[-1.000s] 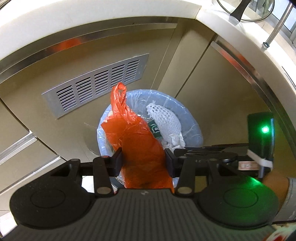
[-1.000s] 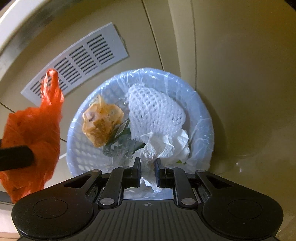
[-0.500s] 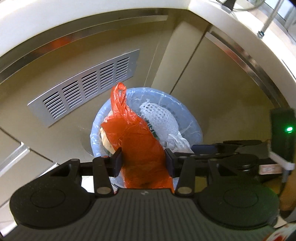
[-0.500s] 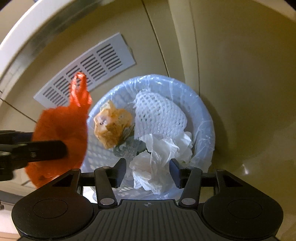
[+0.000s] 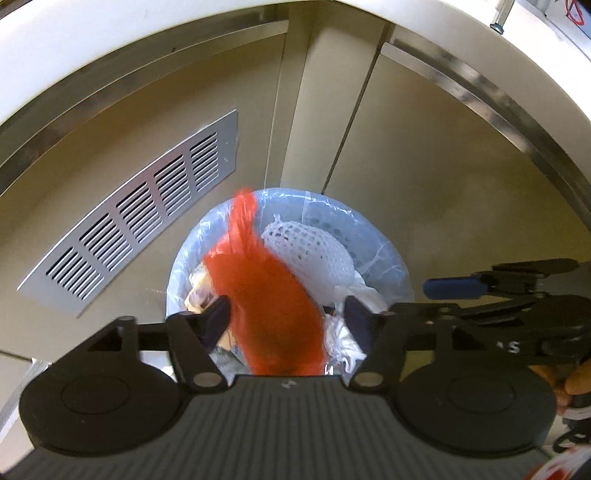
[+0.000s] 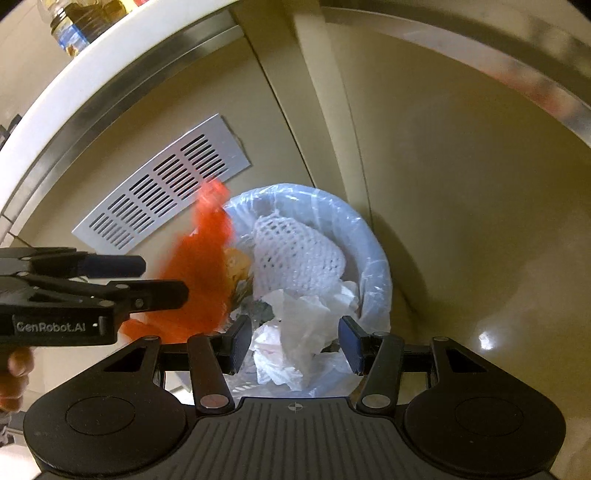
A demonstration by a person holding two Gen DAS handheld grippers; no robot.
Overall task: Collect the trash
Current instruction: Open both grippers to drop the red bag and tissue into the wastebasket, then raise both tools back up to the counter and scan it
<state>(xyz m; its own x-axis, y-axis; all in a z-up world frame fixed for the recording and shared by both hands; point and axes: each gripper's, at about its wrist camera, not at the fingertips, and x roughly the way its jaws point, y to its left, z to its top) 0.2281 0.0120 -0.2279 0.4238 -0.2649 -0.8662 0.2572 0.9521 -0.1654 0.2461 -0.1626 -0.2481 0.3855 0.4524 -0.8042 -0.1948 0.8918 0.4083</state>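
Observation:
A pale blue lined trash basket [image 5: 384,240] [image 6: 365,236] stands on the floor in a cabinet corner. It holds a white foam net [image 5: 306,251] [image 6: 295,254], crumpled white tissue [image 6: 303,325] and a yellowish wrapper [image 6: 236,262]. An orange plastic bag [image 5: 273,306] [image 6: 199,273], blurred by motion, is between the spread fingers of my left gripper [image 5: 288,321] above the basket's left side, with gaps on both sides. My right gripper [image 6: 295,343] is open and empty above the tissue. The right gripper also shows in the left wrist view [image 5: 454,291].
A metal vent grille [image 5: 136,221] [image 6: 162,184] sits in the beige cabinet panel left of the basket. Cabinet doors meet in a corner behind it. A white countertop edge [image 5: 110,62] arcs overhead, with bottles [image 6: 85,18] on it.
My left gripper has opened, releasing the orange bag, which now falls blurred toward the basket. My right gripper opened and dropped the white tissue in. Both have risen from the basket.

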